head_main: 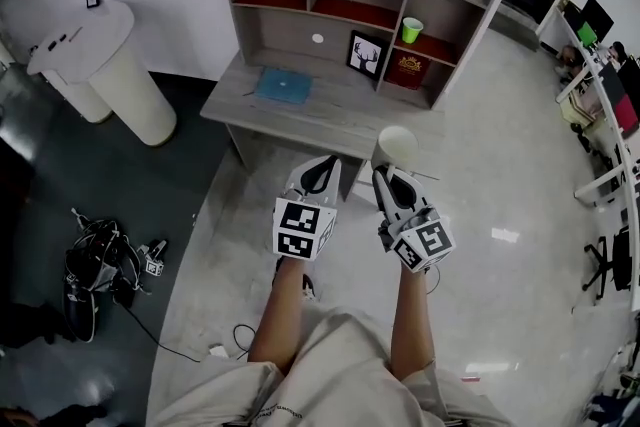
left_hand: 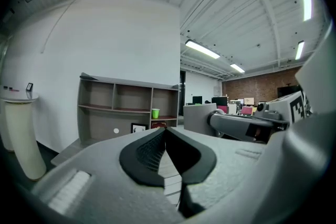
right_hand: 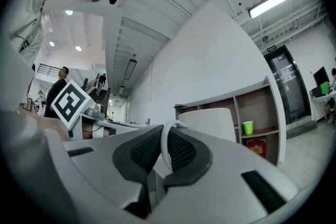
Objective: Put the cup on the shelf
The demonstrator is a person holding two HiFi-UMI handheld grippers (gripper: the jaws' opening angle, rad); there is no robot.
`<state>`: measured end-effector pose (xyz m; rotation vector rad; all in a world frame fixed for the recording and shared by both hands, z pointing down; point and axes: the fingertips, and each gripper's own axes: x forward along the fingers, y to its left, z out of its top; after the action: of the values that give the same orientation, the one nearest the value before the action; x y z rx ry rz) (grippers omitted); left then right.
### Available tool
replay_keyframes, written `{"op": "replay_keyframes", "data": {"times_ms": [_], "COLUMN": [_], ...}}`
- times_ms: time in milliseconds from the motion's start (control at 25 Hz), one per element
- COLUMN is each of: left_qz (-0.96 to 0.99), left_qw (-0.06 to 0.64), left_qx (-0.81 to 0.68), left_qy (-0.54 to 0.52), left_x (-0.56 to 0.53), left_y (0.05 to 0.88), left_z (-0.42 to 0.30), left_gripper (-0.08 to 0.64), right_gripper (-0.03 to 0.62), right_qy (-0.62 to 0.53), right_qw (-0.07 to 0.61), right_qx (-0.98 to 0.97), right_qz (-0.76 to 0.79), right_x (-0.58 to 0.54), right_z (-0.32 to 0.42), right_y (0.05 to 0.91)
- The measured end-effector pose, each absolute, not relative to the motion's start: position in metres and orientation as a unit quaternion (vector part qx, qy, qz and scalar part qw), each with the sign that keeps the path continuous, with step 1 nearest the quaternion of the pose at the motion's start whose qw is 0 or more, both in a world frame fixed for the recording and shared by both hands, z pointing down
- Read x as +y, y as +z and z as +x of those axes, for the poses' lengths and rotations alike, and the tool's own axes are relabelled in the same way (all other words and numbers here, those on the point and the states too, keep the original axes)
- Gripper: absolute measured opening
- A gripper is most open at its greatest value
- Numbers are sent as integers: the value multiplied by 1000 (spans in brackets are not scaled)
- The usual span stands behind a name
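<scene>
The left gripper (head_main: pixel 322 171) and right gripper (head_main: pixel 384 177) are pale grey shells with black ribbed pads (left_hand: pixel 147 152), each bearing a cube (head_main: pixel 303 228) of black-and-white square markers. Clothing (head_main: pixel 335 360) looks beige, perhaps a shirt.

No writing, label or number can be read on anything here

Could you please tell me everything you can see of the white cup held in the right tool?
The cup is plain white with a smooth, matt wall, possibly ceramic or plastic. A thin loop handle on its side runs between the jaws of the right tool, which is shut on it. The cup hangs roughly upright in the air near the front edge of the desk, and nothing but the tool touches it. Its inside cannot be seen.
</scene>
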<state>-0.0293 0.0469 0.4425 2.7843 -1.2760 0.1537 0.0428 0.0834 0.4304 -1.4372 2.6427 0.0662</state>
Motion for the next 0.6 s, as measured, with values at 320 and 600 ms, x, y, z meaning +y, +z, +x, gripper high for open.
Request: {"op": "replay_keyframes", "data": {"times_ms": [320, 600], "left_qz": [912, 911], "left_qw": [39, 59], "left_qx": [-403, -405], "left_qy": [71, 52], "left_x": [2, -21], "left_y": [452, 458], "left_z": [-72, -94], "left_gripper": [11, 11], "right_gripper": [28, 28], "right_qy": [23, 26], "right_qw": [70, 59], "right_qx": [871, 868], "right_qz": [-486, -492], "right_x": [38, 16], "right_z": [16, 8], "right_y": [435, 438]}}
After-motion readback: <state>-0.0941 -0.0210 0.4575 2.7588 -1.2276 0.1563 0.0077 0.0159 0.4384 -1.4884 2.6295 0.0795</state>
